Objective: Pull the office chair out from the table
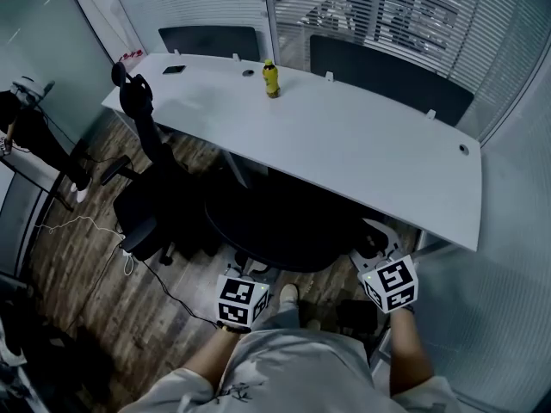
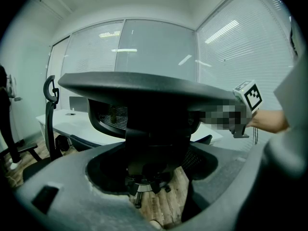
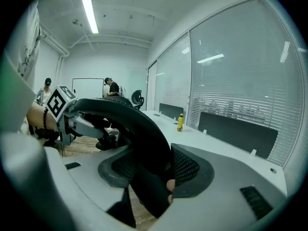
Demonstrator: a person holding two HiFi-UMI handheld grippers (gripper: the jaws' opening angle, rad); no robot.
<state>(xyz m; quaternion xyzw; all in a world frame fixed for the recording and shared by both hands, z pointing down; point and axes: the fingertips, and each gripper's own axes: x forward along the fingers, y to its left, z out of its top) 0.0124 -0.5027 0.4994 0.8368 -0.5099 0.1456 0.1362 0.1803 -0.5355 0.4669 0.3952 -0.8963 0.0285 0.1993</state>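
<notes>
- Left gripper (image 2: pixel 154 177) first: its jaws are closed in on the top of the office chair (image 1: pixel 284 222) backrest, the dark rim running straight across its view and the chair's base showing on the wooden floor below.
- Right gripper (image 3: pixel 159 172) next: its jaws are drawn narrow and pinching the same backrest rim, meshed pads against the black edge on both sides.
- Each gripper shows in the other's view, just along the rim, so there is one grip near each end of the backrest top.
- Straight ahead of both grippers, the chair's seat sits tucked under the near edge of the white table (image 1: pixel 362 153).
- Progress, as I read it: the hold is taken, but the pull has barely counted. The seat has yet to clear the table, so the whole draw back towards the person is left.
- Direction: the chair faces away from the grippers, into the table. The rim's long axis runs from one gripper to the other, roughly along the table's near edge.
- Farther out beyond the grippers, a yellow bottle (image 1: pixel 271 78) stands on the tabletop.
- Off to the left gripper's side, a second dark chair (image 1: pixel 146 213) stands well apart.
</notes>
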